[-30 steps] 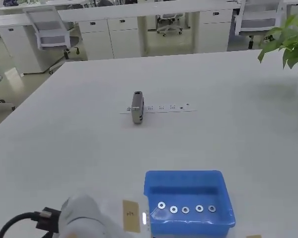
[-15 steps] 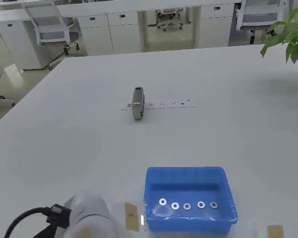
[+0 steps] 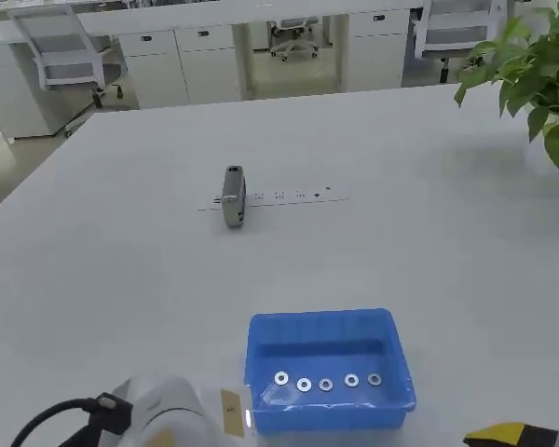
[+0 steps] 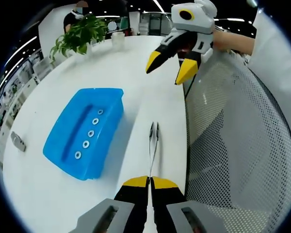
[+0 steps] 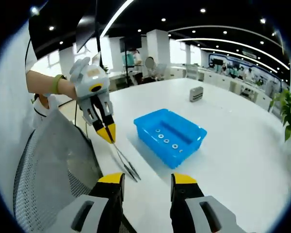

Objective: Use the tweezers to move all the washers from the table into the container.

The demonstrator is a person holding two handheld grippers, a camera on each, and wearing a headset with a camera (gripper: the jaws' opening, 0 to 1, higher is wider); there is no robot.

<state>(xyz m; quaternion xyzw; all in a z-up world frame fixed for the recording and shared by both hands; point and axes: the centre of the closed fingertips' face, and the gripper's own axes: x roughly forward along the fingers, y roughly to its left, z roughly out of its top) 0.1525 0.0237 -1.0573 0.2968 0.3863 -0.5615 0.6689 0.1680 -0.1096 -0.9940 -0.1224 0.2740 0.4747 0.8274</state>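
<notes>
Silvery washers (image 3: 326,384), five in a row, lie on the floor of the blue container (image 3: 321,321), nr its front wall; container sits on the white table (image 3: 401,233), close to the near edge; tweezers (image 4: 153,141) lie flat on the table just beside the container, btwn it and the table edge, prongs pointing away from the L gripper (image 4: 149,180); L gripper's jaws are pressed together on the tweezers' joined end, tips angled down at the table, as the right gripper view shows from the side; R gripper (image 5: 148,178) has its jaws well apart w/ nothing btwn them, apart from both tweezers and container; in the left gripper view it hangs in the air beyond the tweezers' prongs; a mesh chair back (image 4: 233,145) stands right by the table edge; farther across the table, a white power strip (image 3: 289,196) w/ a grey adapter (image 3: 233,196) on its left end; green plant (image 3: 531,74) at the far right
</notes>
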